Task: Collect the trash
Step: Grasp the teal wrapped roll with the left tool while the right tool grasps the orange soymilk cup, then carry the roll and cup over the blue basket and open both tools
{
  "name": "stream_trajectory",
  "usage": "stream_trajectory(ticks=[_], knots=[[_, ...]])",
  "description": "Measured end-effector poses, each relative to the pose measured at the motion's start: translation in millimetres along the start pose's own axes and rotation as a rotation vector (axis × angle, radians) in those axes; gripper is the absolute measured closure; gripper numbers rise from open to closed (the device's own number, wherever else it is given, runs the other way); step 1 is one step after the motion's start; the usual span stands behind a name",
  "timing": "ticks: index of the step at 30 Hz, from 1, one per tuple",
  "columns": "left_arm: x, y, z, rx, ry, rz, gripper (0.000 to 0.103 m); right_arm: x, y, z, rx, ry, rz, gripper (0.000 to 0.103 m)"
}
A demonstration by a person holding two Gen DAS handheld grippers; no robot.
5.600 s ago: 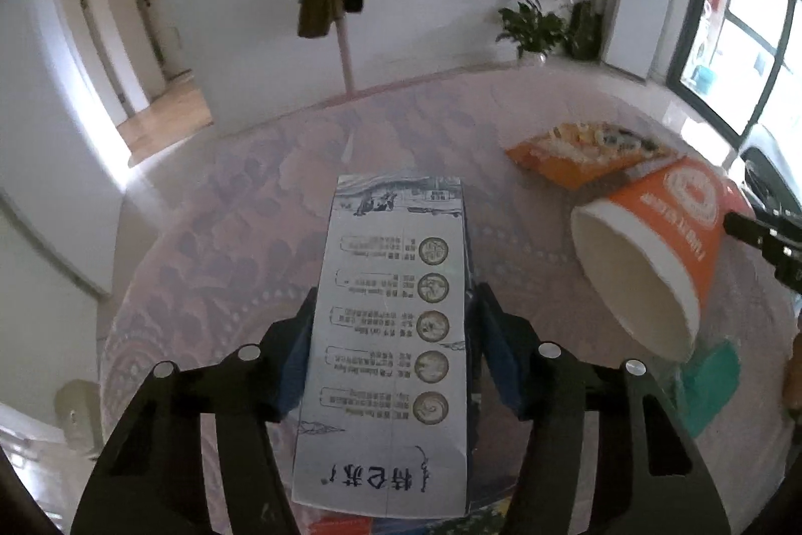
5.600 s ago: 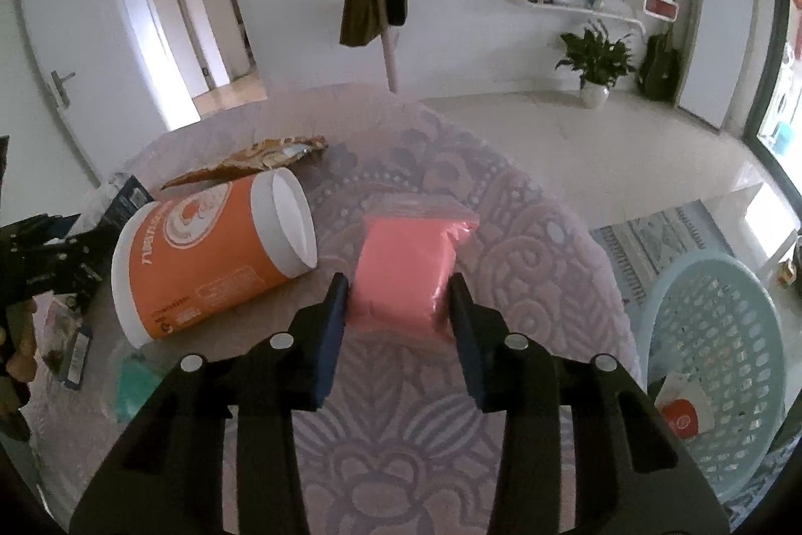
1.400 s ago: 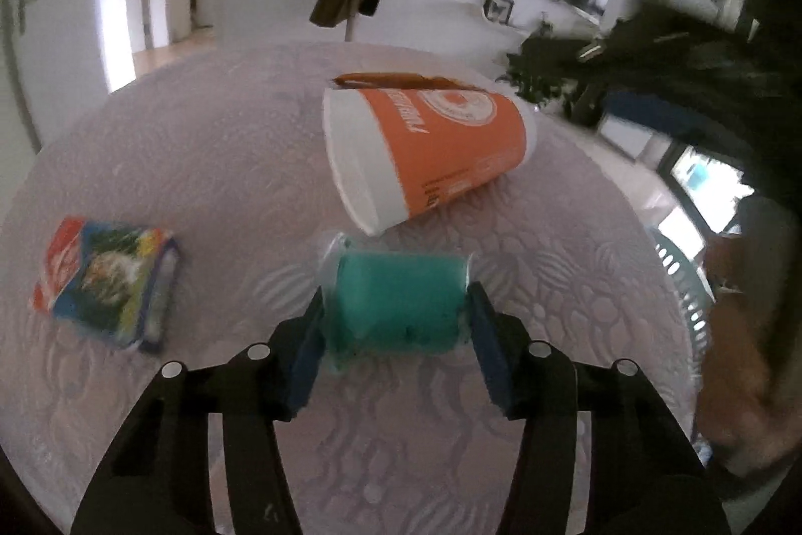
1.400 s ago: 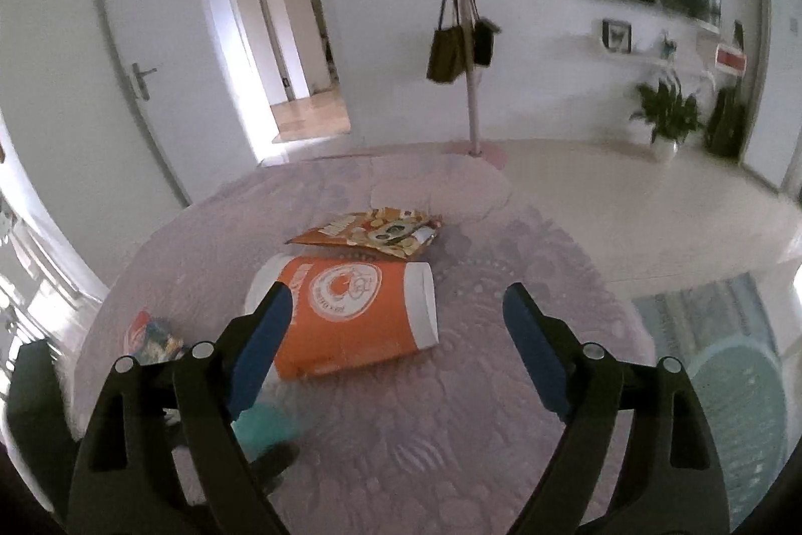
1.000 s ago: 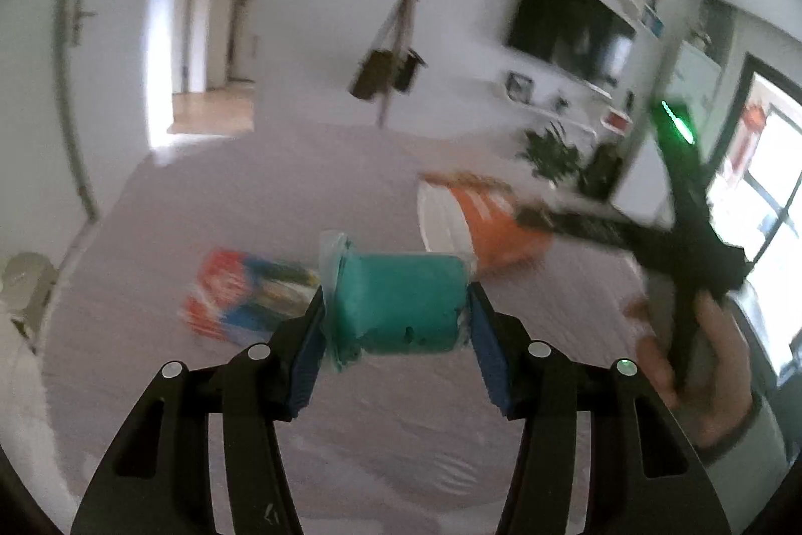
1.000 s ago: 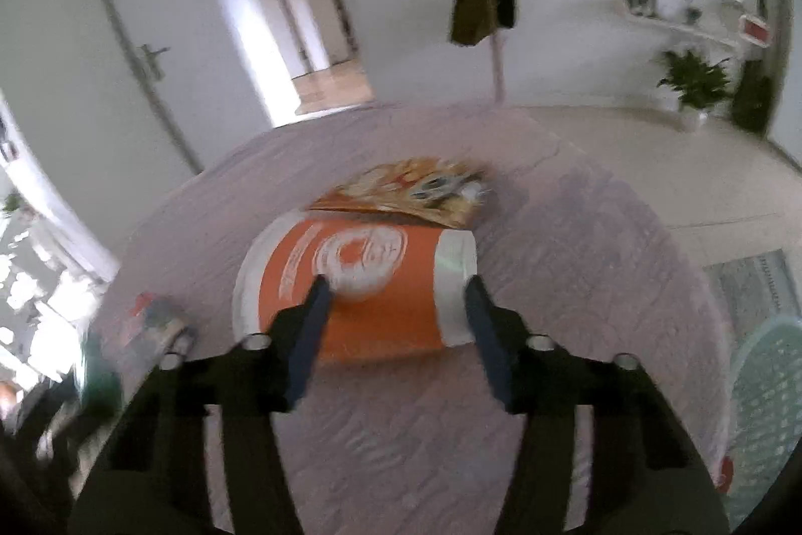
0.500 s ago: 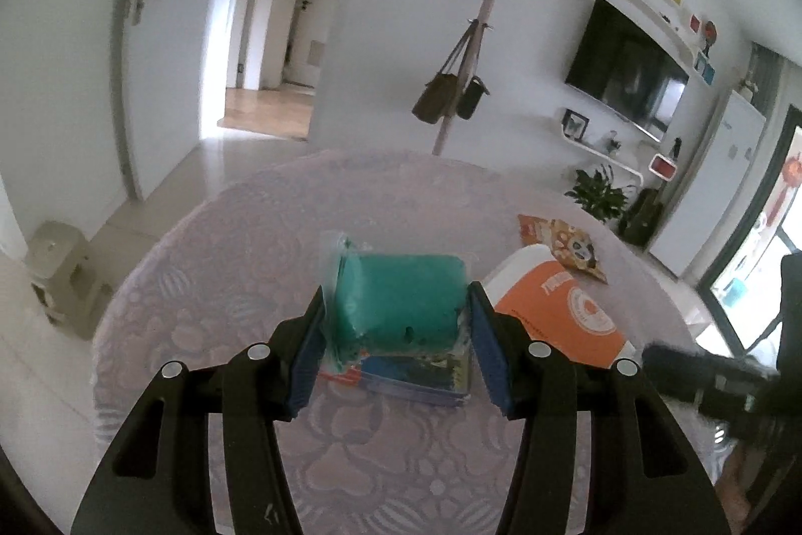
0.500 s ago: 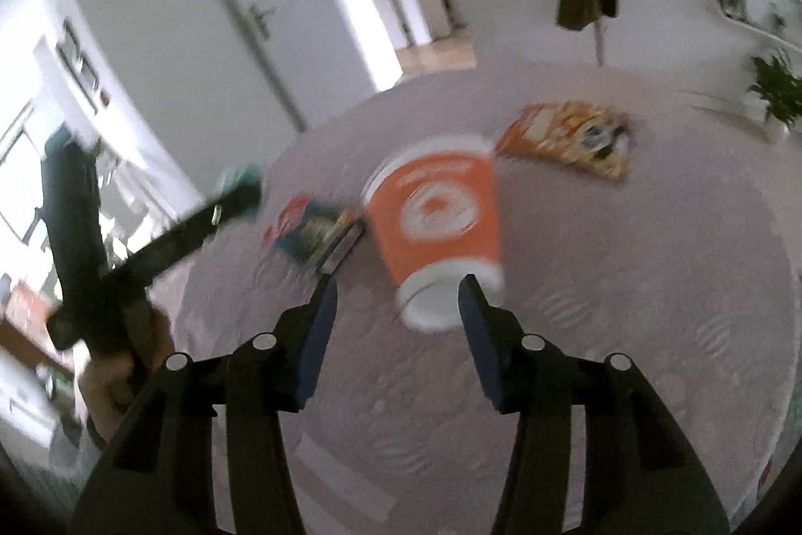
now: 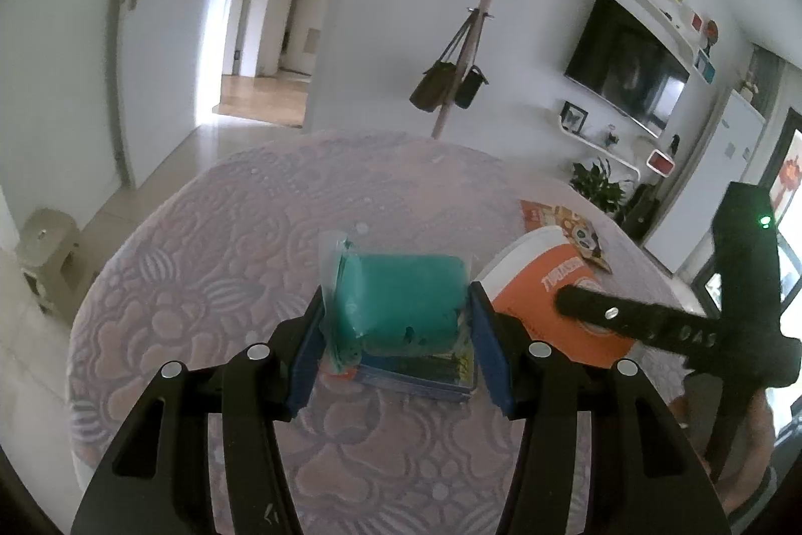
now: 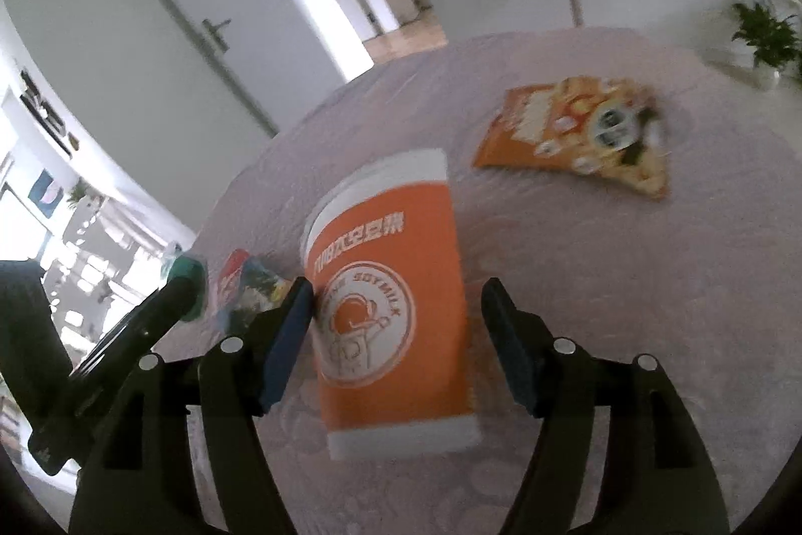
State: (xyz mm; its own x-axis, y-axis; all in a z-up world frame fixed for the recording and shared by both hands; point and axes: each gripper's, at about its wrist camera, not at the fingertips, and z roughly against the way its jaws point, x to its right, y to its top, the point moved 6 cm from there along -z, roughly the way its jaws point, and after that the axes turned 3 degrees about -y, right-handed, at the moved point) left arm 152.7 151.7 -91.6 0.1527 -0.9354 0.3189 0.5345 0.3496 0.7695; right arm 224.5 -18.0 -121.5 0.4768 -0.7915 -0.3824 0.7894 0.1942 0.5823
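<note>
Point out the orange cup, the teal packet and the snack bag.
orange cup (image 10: pixel 396 314), right wrist view, on its round logo.
teal packet (image 9: pixel 406 299), left wrist view, middle of its top face.
snack bag (image 10: pixel 576 134), right wrist view, centre of its printed front.

A: Where does the left camera look?
B: Along its fingers (image 9: pixel 481 334), across the tabletop (image 9: pixel 210 264).
A: And the right camera?
B: Close to the cup (image 10: pixel 391 304). Both see that cup (image 9: pixel 546 284).
</note>
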Motion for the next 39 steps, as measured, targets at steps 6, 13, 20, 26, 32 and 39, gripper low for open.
stream_trajectory(ticks=[6,13,20,26,32,39], knots=[[2.4,-0.7,1.2,-0.006,-0.013,-0.004,0.051,-14.9,-9.2,-0.7,-0.014,-0.015,0.061,0.047],[31.7,1.4,9.4,-0.001,-0.058,-0.066,0.051,-0.2,-23.4,37.1,0.070,-0.036,0.018,0.052],[108.6,4.6,10.2,0.000,-0.183,-0.165,0.051,47.2,-30.4,119.8,0.228,-0.107,-0.059,0.052],[188.2,-3.8,-1.5,-0.031,-0.295,-0.243,0.051,107.1,-46.3,203.2,0.361,-0.233,-0.138,0.052],[273.5,-20.0,-21.1,-0.086,-0.413,-0.316,0.051,177.5,-75.5,274.7,0.460,-0.357,-0.263,0.052],[358.3,-48.3,-60.2,-0.212,-0.534,-0.348,0.051,246.2,-110.0,320.5,0.494,-0.529,-0.394,0.052]])
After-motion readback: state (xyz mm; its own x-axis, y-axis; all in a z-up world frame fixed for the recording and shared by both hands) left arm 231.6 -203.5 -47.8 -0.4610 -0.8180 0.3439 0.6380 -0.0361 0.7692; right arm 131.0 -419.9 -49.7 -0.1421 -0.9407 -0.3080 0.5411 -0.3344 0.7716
